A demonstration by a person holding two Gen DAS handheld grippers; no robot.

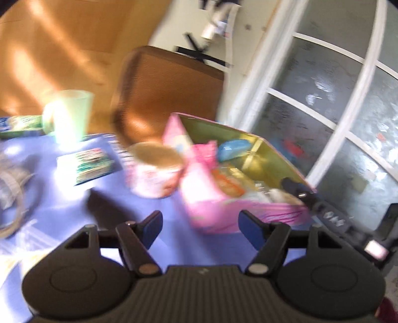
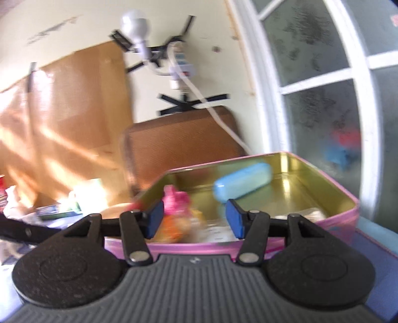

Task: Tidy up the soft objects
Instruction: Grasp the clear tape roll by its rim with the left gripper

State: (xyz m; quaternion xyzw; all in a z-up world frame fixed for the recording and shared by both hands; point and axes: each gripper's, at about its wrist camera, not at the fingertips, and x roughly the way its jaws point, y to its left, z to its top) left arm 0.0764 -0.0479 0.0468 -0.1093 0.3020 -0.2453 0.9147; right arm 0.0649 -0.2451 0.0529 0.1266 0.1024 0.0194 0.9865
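Already the pink tin (image 2: 343,216) on the desk (image 1: 139,206) holds a blue case (image 2: 242,183) and pink and orange soft items (image 2: 174,201); both hand-held grippers, left (image 1: 199,227) and right (image 2: 195,218), gape empty; desk clutter probably remains.

Cream wall (image 2: 74,22) behind, partly covered by taped-up brown cardboard (image 2: 74,104) streaked with sunlight. Bare bulb (image 2: 135,24) and white cable (image 2: 211,109) fixed there with black tape. Brown chair back (image 2: 184,139) at the counter's far edge. Frosted, white-framed window (image 2: 323,99) on the right.
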